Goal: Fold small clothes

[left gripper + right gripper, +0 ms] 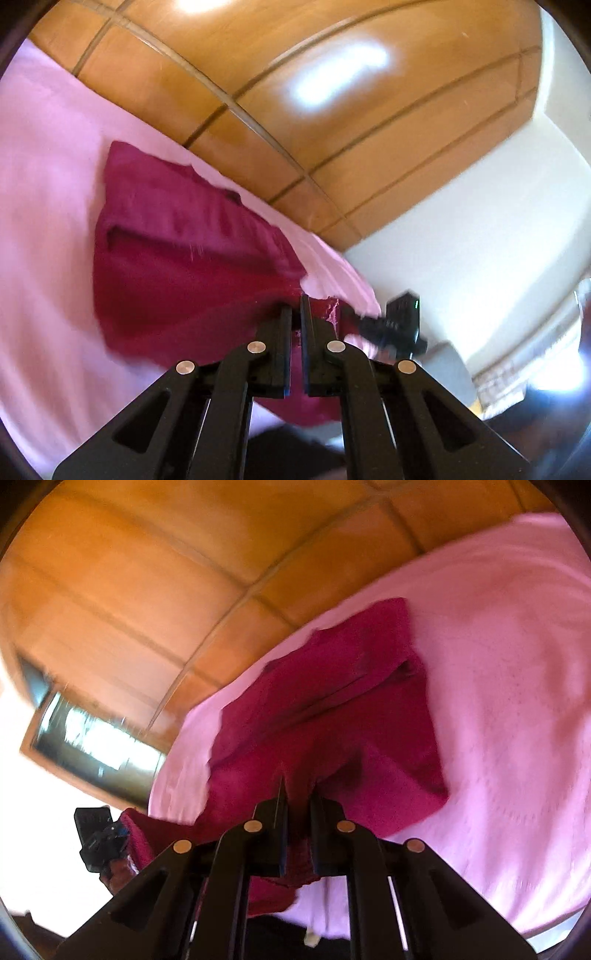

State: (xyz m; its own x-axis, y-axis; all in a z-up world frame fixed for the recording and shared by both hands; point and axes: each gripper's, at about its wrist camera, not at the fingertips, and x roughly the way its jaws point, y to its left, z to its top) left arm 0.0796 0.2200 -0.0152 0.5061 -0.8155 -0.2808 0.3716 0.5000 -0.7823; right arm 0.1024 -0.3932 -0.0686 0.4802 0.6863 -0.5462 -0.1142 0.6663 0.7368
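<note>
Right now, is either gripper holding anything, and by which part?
Both hold the red garment: left gripper and right gripper each pinch its near edge.

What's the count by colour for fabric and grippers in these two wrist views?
Dark red garment: 1, pinched at its near edge by both grippers
Pink sheet under it: 1
Black grippers: 2, left gripper and right gripper, each shut on the garment
Total: 4
</note>
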